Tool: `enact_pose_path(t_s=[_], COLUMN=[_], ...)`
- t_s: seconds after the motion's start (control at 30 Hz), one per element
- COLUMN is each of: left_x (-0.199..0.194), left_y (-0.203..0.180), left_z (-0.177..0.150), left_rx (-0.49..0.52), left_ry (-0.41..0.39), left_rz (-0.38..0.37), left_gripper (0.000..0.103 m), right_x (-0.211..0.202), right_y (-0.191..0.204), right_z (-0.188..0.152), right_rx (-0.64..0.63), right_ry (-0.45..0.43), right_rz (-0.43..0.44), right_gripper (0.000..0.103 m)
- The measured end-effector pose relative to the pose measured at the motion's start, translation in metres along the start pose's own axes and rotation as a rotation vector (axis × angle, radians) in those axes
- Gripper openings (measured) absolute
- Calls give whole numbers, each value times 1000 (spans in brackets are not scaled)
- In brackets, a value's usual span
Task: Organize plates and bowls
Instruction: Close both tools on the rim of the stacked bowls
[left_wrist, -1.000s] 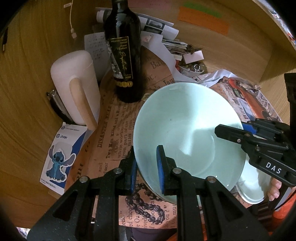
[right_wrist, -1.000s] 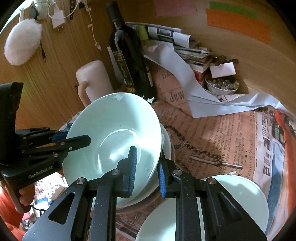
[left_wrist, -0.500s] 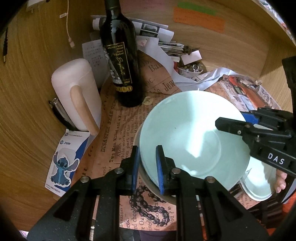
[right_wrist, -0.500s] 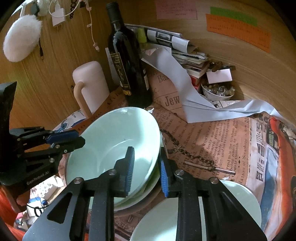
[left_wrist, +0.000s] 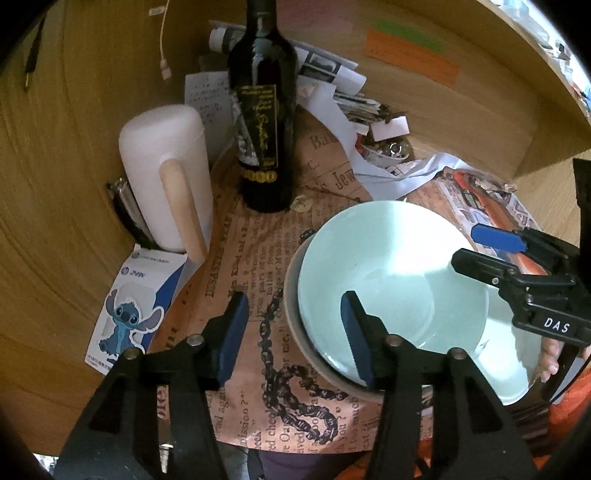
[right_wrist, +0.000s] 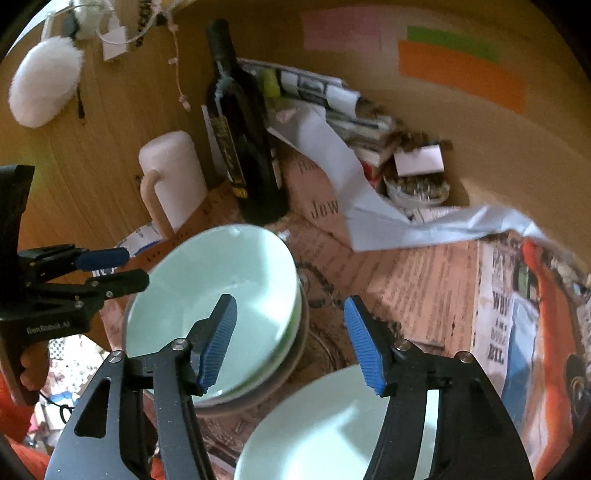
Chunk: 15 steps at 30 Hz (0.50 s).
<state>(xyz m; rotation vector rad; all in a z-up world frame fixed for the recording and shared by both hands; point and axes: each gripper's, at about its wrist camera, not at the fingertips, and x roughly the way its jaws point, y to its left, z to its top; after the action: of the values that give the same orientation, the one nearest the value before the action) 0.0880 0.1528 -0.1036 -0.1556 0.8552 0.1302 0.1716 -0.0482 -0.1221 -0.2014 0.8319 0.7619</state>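
Right gripper (left_wrist: 476, 247), labelled "DAS", and left gripper (right_wrist: 110, 267), labelled "GenRobot.AI", are both opening, jaws straddling the pale green bowl (left_wrist: 391, 280) rim unclamped. Printed paper (left_wrist: 236, 273) near the bowl reads "DISASTER"

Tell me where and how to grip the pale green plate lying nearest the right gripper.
Probably take the pale green plate by its thin rim, at the near edge under the right gripper. It lies flat on the newspaper-print cover, so slip one of the fingers over the rim and one under, coming in low from the near side.
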Motion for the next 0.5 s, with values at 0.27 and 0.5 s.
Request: enact_pose_path(t_s=[0.27,0.5], left_x=[16,33], left_y=[4,1], left_z=[-7,-8], left_rx=[-25,-45], left_ry=[82,149], left_rz=[-59,-123], left_gripper=[61,61], right_x=[14,28], right_y=[-13,-12], right_z=[-6,-6], right_rx=[80,98], right_ry=[91,159], right_rz=[74,119], right_gripper=[64,64])
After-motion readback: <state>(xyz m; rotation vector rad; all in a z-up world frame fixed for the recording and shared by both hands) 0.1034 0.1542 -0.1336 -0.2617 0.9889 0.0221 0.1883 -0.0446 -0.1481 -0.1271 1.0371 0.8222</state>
